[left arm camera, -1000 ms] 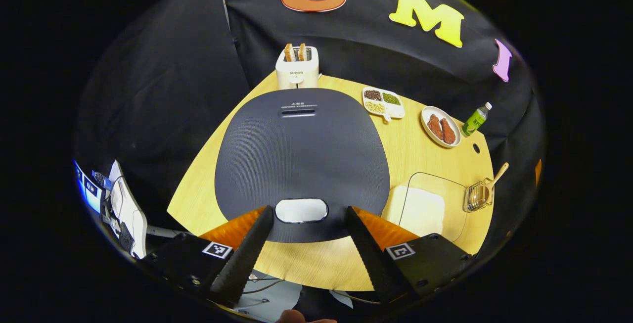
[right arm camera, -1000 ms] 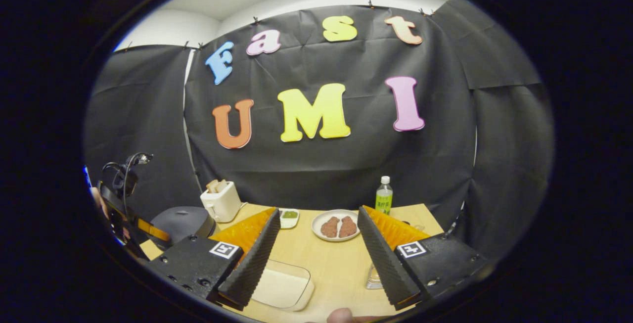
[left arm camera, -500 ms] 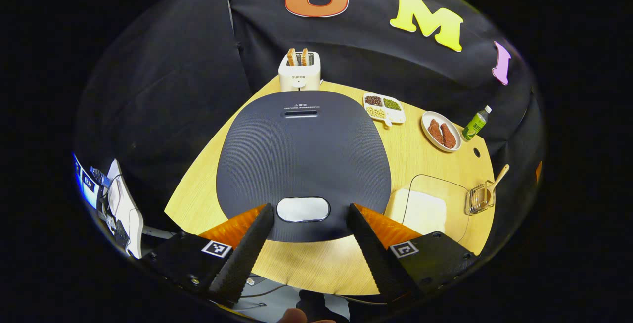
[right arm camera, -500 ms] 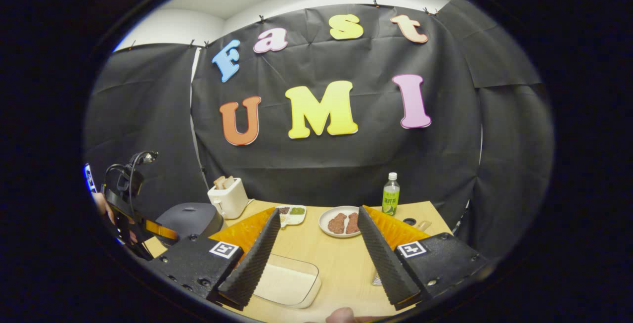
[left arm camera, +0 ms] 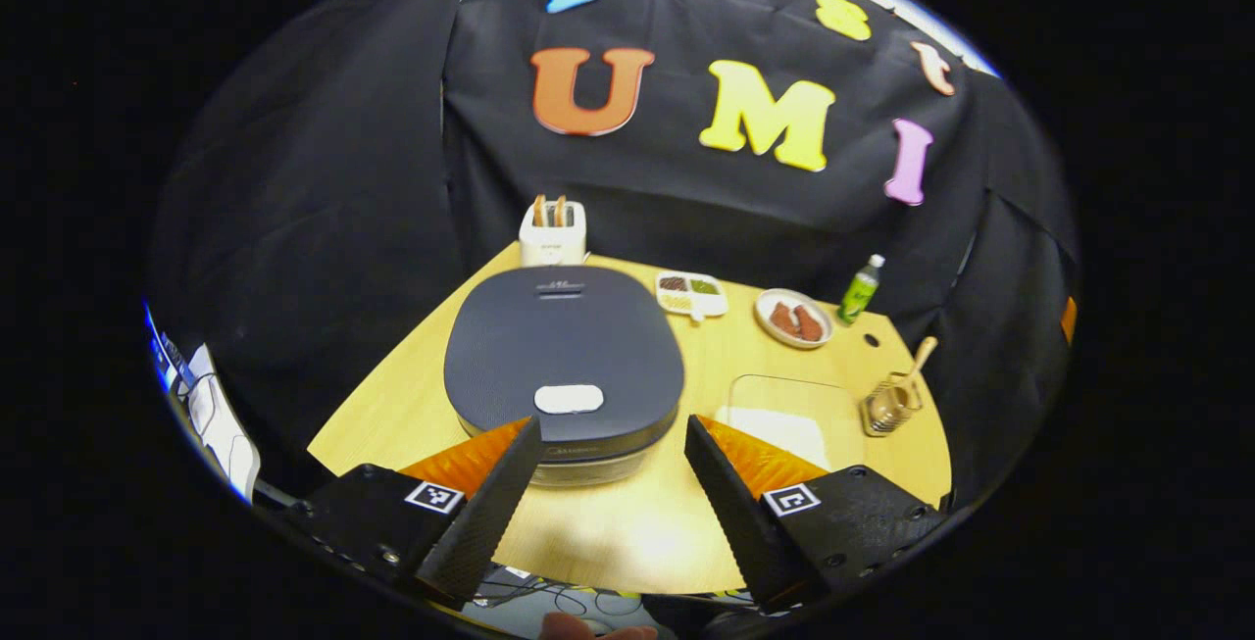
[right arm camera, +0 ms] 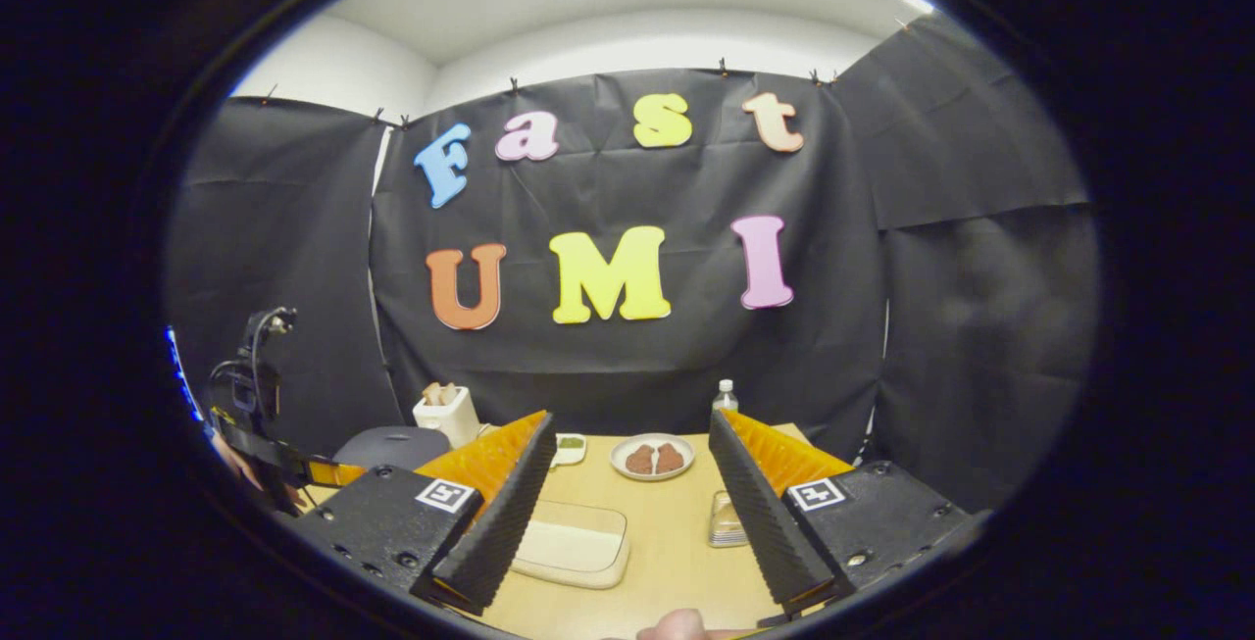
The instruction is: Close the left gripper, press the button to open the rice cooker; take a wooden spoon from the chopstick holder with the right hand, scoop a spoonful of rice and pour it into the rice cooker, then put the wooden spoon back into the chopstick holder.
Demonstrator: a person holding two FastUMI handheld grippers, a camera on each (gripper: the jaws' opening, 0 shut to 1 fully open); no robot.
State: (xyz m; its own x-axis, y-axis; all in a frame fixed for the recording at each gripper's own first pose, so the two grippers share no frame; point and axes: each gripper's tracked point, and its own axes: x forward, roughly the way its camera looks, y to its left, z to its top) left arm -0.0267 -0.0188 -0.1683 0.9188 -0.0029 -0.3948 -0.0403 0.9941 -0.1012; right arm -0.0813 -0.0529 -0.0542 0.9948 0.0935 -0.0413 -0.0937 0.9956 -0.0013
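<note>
The dark rice cooker [left arm camera: 564, 351] stands with its lid down on the wooden table [left arm camera: 627, 522], its pale oval button [left arm camera: 569, 398] at the near edge of the lid. My left gripper [left arm camera: 613, 424] hovers open above and in front of the button, touching nothing. A wooden spoon [left arm camera: 918, 364] leans in the wire chopstick holder [left arm camera: 885, 410] at the right, beside a clear box of rice [left arm camera: 787, 417]. My right gripper [right arm camera: 631, 419] is open and empty above the rice box [right arm camera: 574, 544] and the holder [right arm camera: 727, 520]. The cooker [right arm camera: 392, 446] sits at the left.
At the back stand a toaster [left arm camera: 552, 231] with bread, a divided dish of beans [left arm camera: 691, 293], a plate of meat [left arm camera: 794, 319] and a green bottle [left arm camera: 861, 289]. Black cloth walls close in behind and beside the table. Cables hang past its near edge.
The left gripper has lifted and drawn back from the cooker, which now looks much smaller; lid still down. The right gripper has tilted upward and backed off slightly. Both stayed open.
</note>
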